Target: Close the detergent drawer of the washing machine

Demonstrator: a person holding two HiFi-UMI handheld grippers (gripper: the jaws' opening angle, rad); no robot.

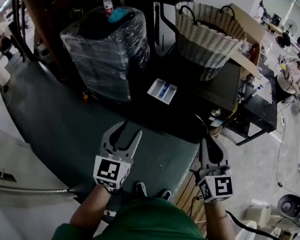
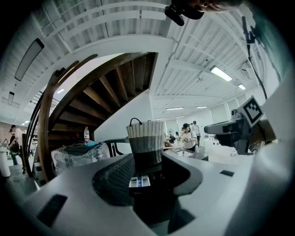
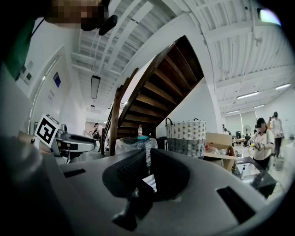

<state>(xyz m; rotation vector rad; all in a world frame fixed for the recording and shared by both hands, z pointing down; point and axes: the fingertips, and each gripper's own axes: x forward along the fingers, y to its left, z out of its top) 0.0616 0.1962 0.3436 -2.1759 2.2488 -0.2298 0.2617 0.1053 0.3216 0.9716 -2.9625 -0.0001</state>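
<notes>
1. left gripper [image 1: 123, 134]: being held low over the dark floor mat [image 1: 60, 124], jaws standing wide apart, nothing sitting between them; pointing toward the washing machine.
2. right gripper [image 1: 210, 143]: being held beside the left one, at the mat's right edge, jaws lying almost together with only a thin slit showing, gripping nothing.
3. detergent drawer [image 1: 162, 90]: white tray with a blue compartment, sticking out of the machine's front, pulled open; lying well apart from both grippers and showing in the distance through the gap of each pair of jaws.
4. washing machine [image 1: 190, 113]: dark body, standing ahead of the person, carrying the basket on its top.
5. basket [image 1: 208, 35]: woven, pale upper band and darker lower band, two dark handles, standing upright on the machine.
6. wrapped bundle [image 1: 106, 52]: dark load covered in clear plastic, sitting left of the machine, just beside it.
7. bottle [image 1: 107, 3]: clear, red label, standing on the bundle.
8. cardboard box [image 1: 247, 42]: standing open, just right of the basket.
</notes>
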